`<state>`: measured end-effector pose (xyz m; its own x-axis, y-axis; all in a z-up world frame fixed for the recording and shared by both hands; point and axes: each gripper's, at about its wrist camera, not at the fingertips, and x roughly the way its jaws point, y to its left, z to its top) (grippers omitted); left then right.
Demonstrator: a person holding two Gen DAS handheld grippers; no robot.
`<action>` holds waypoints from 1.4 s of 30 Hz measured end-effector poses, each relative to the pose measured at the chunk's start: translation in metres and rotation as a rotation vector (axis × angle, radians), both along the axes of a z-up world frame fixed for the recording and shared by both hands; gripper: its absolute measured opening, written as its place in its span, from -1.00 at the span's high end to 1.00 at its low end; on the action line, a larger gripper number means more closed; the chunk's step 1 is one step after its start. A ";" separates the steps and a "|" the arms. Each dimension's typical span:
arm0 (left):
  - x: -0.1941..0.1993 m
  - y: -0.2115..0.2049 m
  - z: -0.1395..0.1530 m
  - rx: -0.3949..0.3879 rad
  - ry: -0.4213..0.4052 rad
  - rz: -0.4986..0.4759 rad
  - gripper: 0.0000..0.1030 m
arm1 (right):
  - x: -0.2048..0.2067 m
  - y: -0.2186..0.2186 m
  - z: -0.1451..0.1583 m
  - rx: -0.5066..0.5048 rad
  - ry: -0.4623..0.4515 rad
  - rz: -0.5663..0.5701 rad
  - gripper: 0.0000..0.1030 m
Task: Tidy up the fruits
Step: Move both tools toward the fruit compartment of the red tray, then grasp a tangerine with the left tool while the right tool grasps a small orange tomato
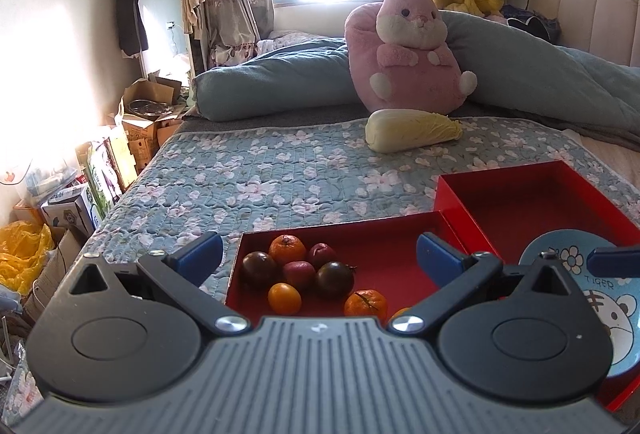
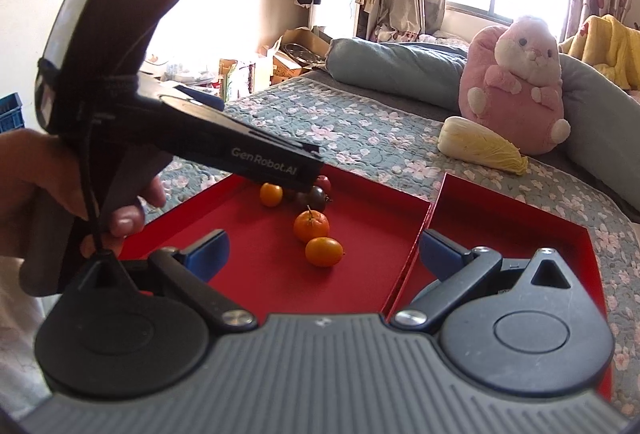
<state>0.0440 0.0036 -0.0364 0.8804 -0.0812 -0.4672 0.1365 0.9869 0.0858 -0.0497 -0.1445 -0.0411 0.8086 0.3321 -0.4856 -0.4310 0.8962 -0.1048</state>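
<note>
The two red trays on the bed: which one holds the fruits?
The left red tray, the one in front of the left gripper, holds all the fruits. The right red tray shows no fruit, only a blue plate.

Fruit clustered in my left red tray (image 1: 400, 234) — nothing held.

I see two oranges (image 1: 287, 249), two dark tomatoes (image 1: 334, 279), two reddish plums (image 1: 298, 272) and a yellow-orange fruit (image 1: 284, 298) bunched at its left end; the right red tray (image 1: 500, 181) touches it, with a blue tiger plate (image 1: 616, 306) at its near end.
</note>
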 end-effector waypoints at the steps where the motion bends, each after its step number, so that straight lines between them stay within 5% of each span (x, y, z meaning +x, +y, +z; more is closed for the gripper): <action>1: 0.002 0.001 -0.002 -0.003 0.002 0.012 -1.00 | 0.002 0.002 -0.001 0.000 0.006 0.015 -1.00; 6: 0.016 0.003 -0.015 0.052 0.054 0.066 -1.00 | 0.016 0.009 -0.005 -0.016 0.042 0.030 -0.99; 16: 0.040 0.027 -0.027 -0.028 0.138 0.100 -1.00 | 0.056 0.027 -0.014 -0.007 0.122 0.117 -0.83; 20: 0.050 0.045 -0.016 -0.068 0.104 0.123 -1.00 | 0.064 0.024 -0.017 -0.008 0.139 0.104 -0.56; 23: 0.049 0.047 -0.010 -0.071 0.054 0.099 -0.98 | 0.068 0.012 -0.021 -0.019 0.151 0.062 -0.55; 29: 0.048 -0.002 -0.033 0.016 0.148 -0.124 -0.52 | 0.089 0.019 -0.038 -0.056 0.236 0.070 -0.08; 33: 0.054 -0.018 -0.046 0.030 0.194 -0.183 -0.23 | 0.098 0.026 -0.052 -0.095 0.262 0.062 -0.07; 42: 0.079 -0.001 -0.068 -0.078 0.362 -0.081 -0.09 | 0.110 0.028 -0.058 -0.104 0.301 0.043 -0.06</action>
